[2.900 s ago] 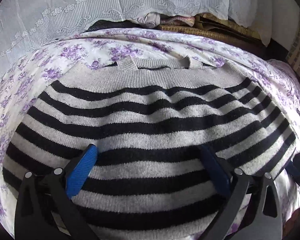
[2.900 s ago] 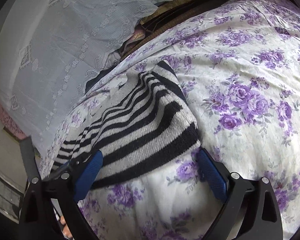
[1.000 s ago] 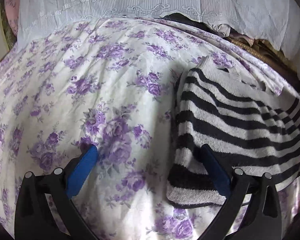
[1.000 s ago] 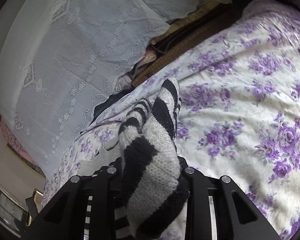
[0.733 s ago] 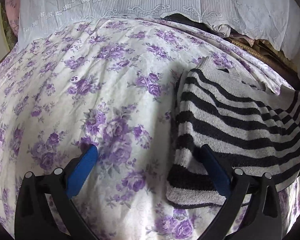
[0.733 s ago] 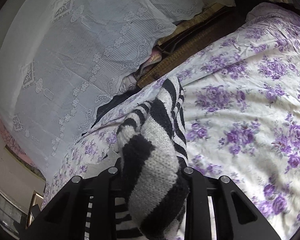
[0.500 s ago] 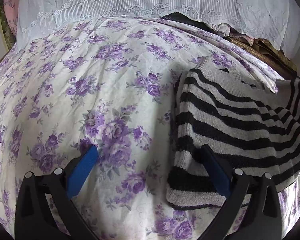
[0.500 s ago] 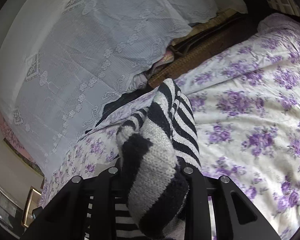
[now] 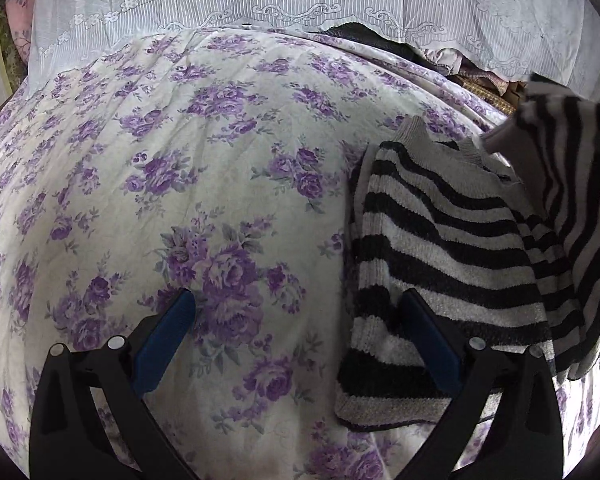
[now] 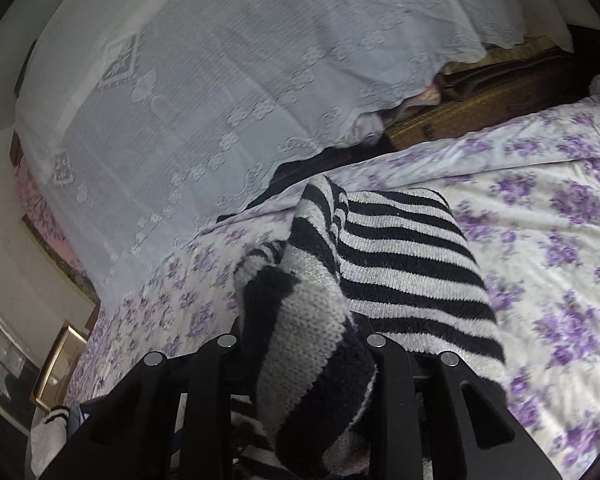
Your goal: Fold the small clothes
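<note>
— On the purple-flowered bedsheet (image 9: 204, 184), where's the black-and-grey striped knit sweater (image 9: 440, 240)?
— Under the spread left gripper's (image 9: 300, 320) right finger; its raised edge is clenched in the right gripper (image 10: 300, 344)

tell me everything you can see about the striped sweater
The striped sweater is a knit in black and pale grey bands with a ribbed grey collar. It lies on the floral bedspread. The right gripper is shut on one edge, lifting it over the body. One blue pad of the open left gripper rests on its hem.
</note>
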Tool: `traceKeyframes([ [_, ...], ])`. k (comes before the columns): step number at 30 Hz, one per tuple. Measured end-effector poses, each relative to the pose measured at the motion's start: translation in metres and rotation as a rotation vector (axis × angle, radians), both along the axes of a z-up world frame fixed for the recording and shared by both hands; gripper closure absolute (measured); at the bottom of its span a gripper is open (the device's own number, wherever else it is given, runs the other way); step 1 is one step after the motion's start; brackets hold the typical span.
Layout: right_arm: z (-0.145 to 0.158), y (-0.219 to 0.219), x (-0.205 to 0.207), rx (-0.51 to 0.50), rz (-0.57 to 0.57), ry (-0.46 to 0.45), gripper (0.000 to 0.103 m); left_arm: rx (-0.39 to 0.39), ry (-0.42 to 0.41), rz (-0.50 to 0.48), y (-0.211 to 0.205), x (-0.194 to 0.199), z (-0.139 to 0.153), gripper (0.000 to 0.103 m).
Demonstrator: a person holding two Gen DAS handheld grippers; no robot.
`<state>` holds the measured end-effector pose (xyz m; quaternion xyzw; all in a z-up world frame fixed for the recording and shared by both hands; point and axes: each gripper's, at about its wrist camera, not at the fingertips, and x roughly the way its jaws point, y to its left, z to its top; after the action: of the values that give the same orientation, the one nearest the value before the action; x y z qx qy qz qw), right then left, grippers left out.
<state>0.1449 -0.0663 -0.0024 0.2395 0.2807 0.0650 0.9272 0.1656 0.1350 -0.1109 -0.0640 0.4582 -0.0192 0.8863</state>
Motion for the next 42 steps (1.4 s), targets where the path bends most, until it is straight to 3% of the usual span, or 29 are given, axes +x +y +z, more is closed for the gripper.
traceKeyframes([
  [10, 0.0, 0.053, -0.004, -0.028, 0.124, 0.005, 0.076, -0.028, 0.031, -0.012, 0.005, 0.03, 0.003, 0.004],
  [17, -0.001, 0.062, -0.011, -0.031, 0.192, -0.005, 0.076, 0.07, 0.026, -0.068, -0.015, 0.076, 0.006, 0.004],
  [21, -0.005, 0.067, -0.017, -0.062, 0.22, -0.023, 0.076, 0.02, 0.025, -0.088, -0.01, 0.104, 0.007, 0.004],
  [24, -0.009, 0.074, -0.023, -0.118, 0.235, -0.043, 0.076, -0.018, 0.005, -0.086, -0.002, 0.12, 0.008, 0.004],
  [30, -0.034, 0.114, -0.025, -0.404, 0.249, -0.067, 0.075, 0.008, 0.014, -0.067, 0.008, 0.138, -0.002, 0.004],
  [32, -0.052, 0.136, -0.025, -0.541, 0.282, -0.044, 0.068, 0.055, 0.012, -0.038, 0.011, 0.142, -0.003, 0.004],
  [33, -0.059, 0.142, -0.024, -0.574, 0.31, -0.023, 0.057, 0.066, 0.016, -0.023, 0.013, 0.143, -0.004, 0.004],
  [35, -0.073, 0.156, -0.024, -0.63, 0.38, 0.021, 0.043, 0.035, 0.031, 0.018, 0.026, 0.144, -0.007, 0.004],
  [37, -0.075, 0.164, -0.029, -0.664, 0.405, 0.001, 0.029, -0.013, 0.03, 0.049, 0.041, 0.145, -0.007, 0.004],
  [39, -0.073, 0.165, -0.032, -0.661, 0.442, -0.004, 0.025, -0.046, 0.025, 0.06, 0.051, 0.143, -0.006, 0.004],
  [42, -0.058, 0.151, -0.045, -0.579, 0.491, -0.048, 0.025, -0.087, 0.008, 0.064, 0.061, 0.138, 0.001, 0.004],
])
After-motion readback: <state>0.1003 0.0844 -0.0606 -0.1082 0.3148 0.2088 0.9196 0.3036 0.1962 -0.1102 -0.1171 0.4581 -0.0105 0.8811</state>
